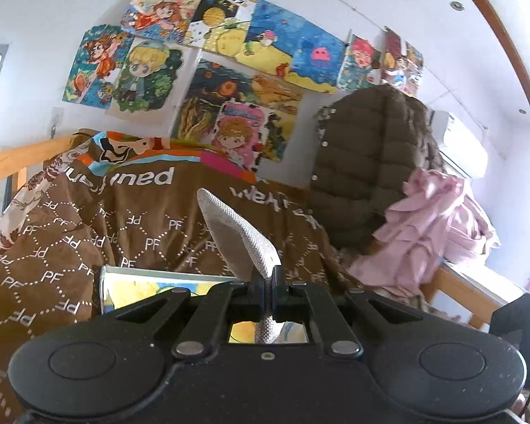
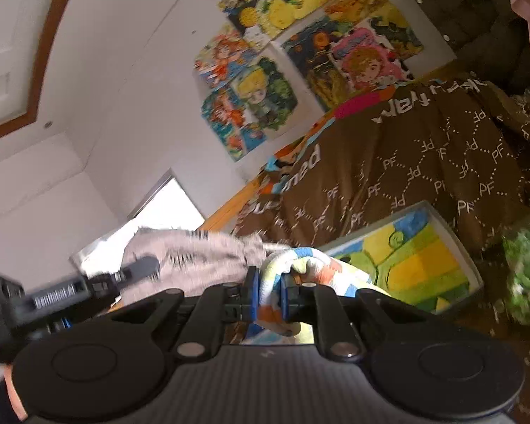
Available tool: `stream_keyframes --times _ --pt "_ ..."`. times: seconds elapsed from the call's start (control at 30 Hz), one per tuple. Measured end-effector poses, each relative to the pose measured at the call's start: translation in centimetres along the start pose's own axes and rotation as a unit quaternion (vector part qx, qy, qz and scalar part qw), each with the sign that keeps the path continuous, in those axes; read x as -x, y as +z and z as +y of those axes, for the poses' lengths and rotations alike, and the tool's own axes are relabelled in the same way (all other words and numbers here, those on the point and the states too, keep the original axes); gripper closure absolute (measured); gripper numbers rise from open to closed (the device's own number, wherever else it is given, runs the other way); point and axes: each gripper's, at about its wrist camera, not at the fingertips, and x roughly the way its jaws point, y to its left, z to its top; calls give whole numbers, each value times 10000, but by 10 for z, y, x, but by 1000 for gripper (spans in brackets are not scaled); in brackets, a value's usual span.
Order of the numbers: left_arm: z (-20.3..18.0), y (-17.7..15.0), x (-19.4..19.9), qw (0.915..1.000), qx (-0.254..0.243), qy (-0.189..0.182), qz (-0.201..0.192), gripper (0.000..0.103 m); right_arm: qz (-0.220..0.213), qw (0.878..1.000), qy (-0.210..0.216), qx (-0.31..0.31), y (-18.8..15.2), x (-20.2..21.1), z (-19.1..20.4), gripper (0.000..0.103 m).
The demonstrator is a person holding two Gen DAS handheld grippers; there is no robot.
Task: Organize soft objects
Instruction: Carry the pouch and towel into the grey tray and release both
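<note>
My left gripper (image 1: 269, 279) is shut on a strip of grey knit cloth (image 1: 240, 233) that stands up from between its pads. In the right wrist view the same gripper (image 2: 137, 268) shows blurred at the left, holding the grey cloth (image 2: 194, 258) in the air. My right gripper (image 2: 268, 291) is shut on a bunched cloth with orange, blue and yellow patches (image 2: 300, 265). The two cloths touch; whether they are one piece I cannot tell. Both hang above a shallow grey box (image 2: 459, 247) with a colourful lining, lying on the bed (image 1: 159, 271).
A brown blanket printed with "PF" (image 1: 70, 233) covers the bed, which has a wooden frame (image 1: 14, 159). A brown puffer jacket (image 1: 367, 162) and a pink garment (image 1: 431, 226) pile up at the right. A fuzzy green thing (image 2: 526, 268) lies beside the box. Drawings cover the wall (image 1: 229, 70).
</note>
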Motion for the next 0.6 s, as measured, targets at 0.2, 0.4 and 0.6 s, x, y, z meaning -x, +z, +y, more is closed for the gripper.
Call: stream_keyframes --times 0.2,0.4,0.6 --pt "51 -12 -53 9991 423 27 51 101 9 9993 -250 -281 3 -60 -27 90" --pt "77 -39 -100 9969 666 -77 407 101 145 9977 -522 -419 -5 -96 -50 90" --pt "91 -64 -129 9931 873 -140 766 100 347 9950 -781 -519 -13 -113 -66 89"
